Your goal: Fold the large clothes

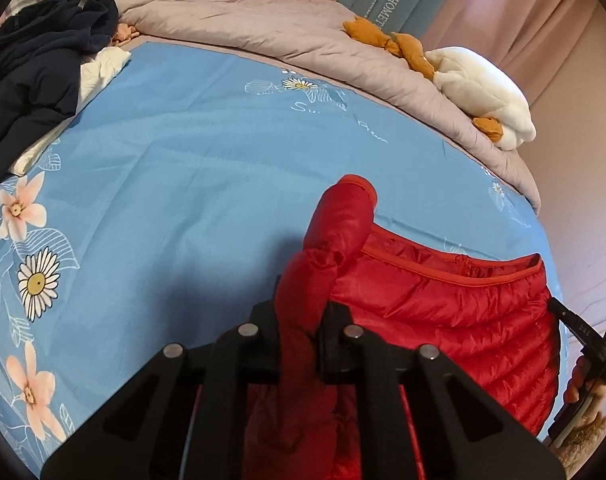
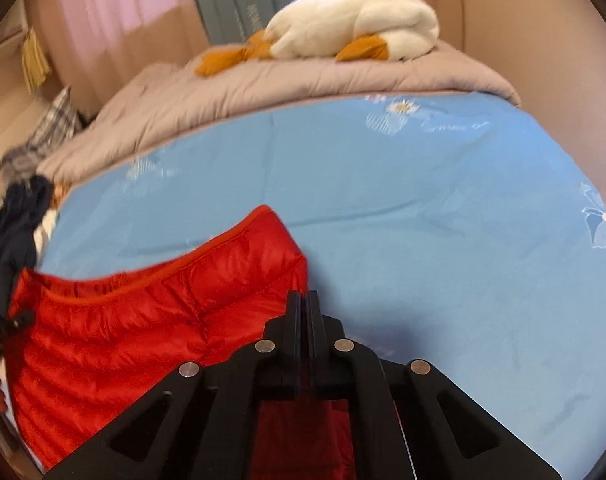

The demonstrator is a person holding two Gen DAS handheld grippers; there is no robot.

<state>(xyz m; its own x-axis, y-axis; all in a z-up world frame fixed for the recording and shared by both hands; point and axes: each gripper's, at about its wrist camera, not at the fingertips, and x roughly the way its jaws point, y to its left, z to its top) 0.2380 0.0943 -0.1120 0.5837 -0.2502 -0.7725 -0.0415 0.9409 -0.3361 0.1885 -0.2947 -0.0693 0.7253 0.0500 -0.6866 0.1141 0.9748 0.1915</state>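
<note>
A red quilted puffer jacket [image 1: 455, 312] hangs between my two grippers above the blue floral bed sheet [image 1: 191, 184]. My left gripper [image 1: 301, 320] is shut on a bunched red sleeve or corner that sticks up past the fingers. In the right wrist view the jacket [image 2: 115, 344] stretches to the left, and my right gripper [image 2: 303, 312] is shut on its near edge, red fabric showing under the fingers. The right gripper also shows at the right edge of the left wrist view [image 1: 591, 344].
A grey duvet [image 1: 263, 24] is heaped along the far side of the bed with a white and orange plush goose [image 1: 483, 88] on it. Dark navy clothes [image 1: 35, 64] and a white garment [image 1: 99, 68] lie at the far left. Pink curtains [image 2: 115, 12] hang behind.
</note>
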